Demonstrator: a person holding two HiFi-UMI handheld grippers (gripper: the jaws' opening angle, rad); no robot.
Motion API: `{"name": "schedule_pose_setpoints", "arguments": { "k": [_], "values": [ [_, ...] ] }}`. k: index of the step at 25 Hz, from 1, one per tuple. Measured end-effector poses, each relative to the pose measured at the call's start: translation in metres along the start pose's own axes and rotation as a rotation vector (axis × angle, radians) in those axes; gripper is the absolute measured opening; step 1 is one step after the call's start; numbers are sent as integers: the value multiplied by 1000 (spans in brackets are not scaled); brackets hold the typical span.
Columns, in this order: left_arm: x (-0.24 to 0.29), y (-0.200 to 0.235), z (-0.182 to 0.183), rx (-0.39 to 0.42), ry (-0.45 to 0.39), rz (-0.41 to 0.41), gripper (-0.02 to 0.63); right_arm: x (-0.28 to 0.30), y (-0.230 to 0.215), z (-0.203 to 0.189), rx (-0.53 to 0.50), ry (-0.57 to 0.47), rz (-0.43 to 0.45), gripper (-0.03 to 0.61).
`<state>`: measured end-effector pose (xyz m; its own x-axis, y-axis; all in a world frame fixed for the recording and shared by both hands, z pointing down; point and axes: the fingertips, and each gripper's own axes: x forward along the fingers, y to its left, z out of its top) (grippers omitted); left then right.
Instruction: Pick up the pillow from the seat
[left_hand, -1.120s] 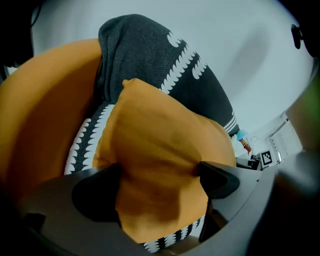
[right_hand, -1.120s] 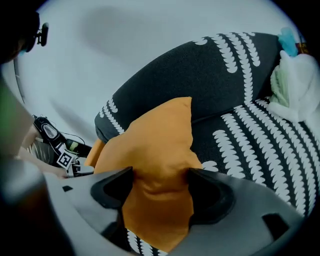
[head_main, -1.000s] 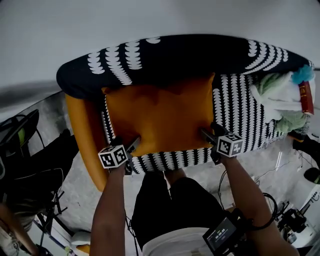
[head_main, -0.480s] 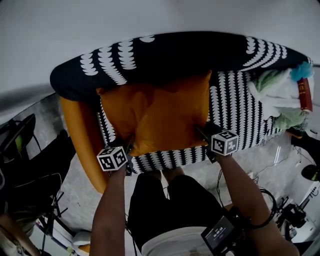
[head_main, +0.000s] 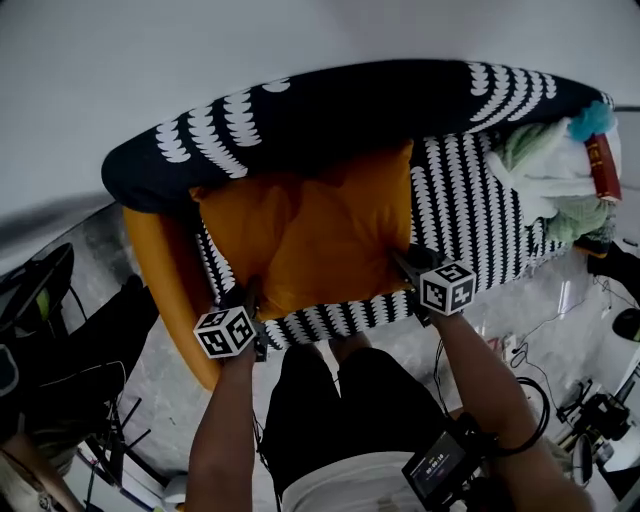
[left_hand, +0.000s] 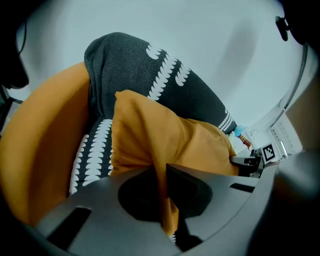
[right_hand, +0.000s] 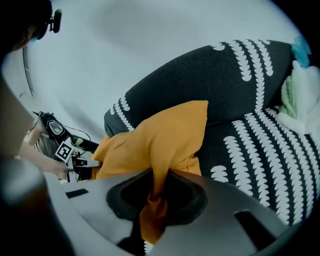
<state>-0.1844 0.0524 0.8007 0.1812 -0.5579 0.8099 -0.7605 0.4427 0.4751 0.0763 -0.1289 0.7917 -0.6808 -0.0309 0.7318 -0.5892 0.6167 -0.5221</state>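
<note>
An orange pillow (head_main: 320, 235) lies on the black seat with white scallop print (head_main: 470, 200), against the backrest. My left gripper (head_main: 250, 293) is at the pillow's front left corner, shut on a fold of its cloth (left_hand: 162, 180). My right gripper (head_main: 403, 262) is at the front right corner; its jaws are closing and pinch a bunch of the orange cloth (right_hand: 157, 187). In the left gripper view the pillow (left_hand: 165, 135) rises in a ridge from the jaws. In the right gripper view the pillow (right_hand: 160, 140) stands up from the seat, and the left gripper shows beyond it.
The seat's orange side panel (head_main: 160, 260) is at the left. A heap of pale green and white cloth (head_main: 550, 180) with a red book (head_main: 603, 165) fills the seat's right end. Dark gear (head_main: 60, 330) and cables (head_main: 520, 350) lie on the floor.
Both grippers' jaws have closed on the pillow's front corners. The pillow has bunched up and creased down its middle, and its near edge has drawn in.
</note>
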Motion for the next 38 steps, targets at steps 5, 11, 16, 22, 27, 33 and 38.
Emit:
{"name": "schedule_pose_setpoints", "arguments": {
  "k": [5,11,16,22,27,33,38],
  "values": [
    [-6,-14,-3,33,-11,-28,18,-18,-1,-11,9,-31,-9,67],
    [-21,-27,-11,63,-15,-66,18,-42,5,-34,49,-54,-25,69],
    [-43,-35,-21,98,-26,-90,18,-65,21,-51,66,-90,-26,71],
    [-83,-25,-38,121,-49,-116,18,-81,58,-72,68,-136,-27,72],
    [-117,-30,-36,144,-49,-142,19,-106,88,-69,60,-168,-28,74],
    [-150,-41,-20,203,-66,-168,18,-134,117,-62,60,-220,-70,75],
    [-180,-55,7,256,-97,-198,18,-158,142,-45,58,-286,-92,77]
  ]
}}
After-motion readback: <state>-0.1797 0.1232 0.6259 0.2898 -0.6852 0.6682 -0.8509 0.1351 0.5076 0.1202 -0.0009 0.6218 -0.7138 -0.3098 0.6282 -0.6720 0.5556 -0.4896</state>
